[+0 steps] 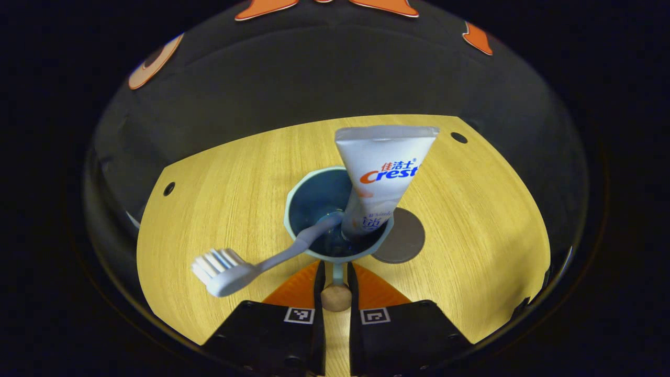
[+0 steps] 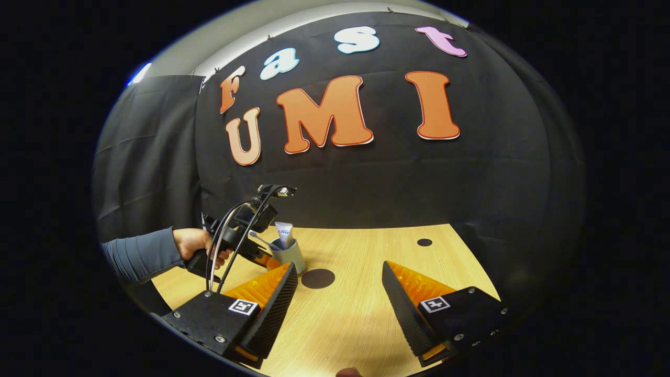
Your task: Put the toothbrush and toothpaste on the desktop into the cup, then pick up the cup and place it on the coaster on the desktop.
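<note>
Wooden desktop (image 2: pixel 356 314), left gripper (image 1: pixel 335 272) clamping cup (image 1: pixel 314 204) handle beside coaster (image 2: pixel 317 278); right gripper (image 2: pixel 339 293) wide over bare wood

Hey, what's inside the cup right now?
The cup holds the toothbrush, bristles sticking out, and the toothpaste leaning upright. Their lower ends at the bottom are hard to make out.

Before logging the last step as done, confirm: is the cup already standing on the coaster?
No. In the right gripper view the cup stands beside the dark round coaster, which lies bare on the desktop.
</note>
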Demonstrator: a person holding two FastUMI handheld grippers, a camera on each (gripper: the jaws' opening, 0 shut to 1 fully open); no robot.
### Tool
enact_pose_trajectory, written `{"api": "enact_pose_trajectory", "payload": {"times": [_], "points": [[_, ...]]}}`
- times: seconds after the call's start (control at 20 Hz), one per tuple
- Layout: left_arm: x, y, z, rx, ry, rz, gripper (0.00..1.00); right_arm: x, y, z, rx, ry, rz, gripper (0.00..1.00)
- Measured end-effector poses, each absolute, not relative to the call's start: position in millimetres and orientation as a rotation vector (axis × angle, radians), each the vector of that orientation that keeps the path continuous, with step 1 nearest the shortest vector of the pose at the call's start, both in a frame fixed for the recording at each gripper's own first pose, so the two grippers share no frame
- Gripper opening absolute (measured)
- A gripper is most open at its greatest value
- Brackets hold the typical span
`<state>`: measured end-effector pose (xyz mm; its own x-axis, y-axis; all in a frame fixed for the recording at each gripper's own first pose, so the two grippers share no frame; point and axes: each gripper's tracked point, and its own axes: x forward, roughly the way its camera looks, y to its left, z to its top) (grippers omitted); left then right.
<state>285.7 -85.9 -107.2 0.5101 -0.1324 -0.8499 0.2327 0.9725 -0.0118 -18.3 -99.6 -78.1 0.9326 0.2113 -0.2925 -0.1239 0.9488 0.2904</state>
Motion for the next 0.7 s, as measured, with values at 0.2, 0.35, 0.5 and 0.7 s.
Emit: {"api": "enact_pose_trajectory", "payload": {"times": [0.2,0.35,0.5,0.7], "points": [[282,-89,-110,0.111,1.018,-0.268,0.17,-24,-107,-79,0.248,0.326,0.159,0.97],[280,-92,-106,0.126,1.028,-0.297,0.18,-25,-112,-80,0.257,0.325,0.143,0.97],[282,-96,-114,0.126,1.037,-0.317,0.18,-25,-114,-82,0.262,0.326,0.135,0.97],[283,-94,-114,0.132,1.058,-0.311,0.19,-23,-109,-84,0.272,0.336,0.135,0.97]]}}
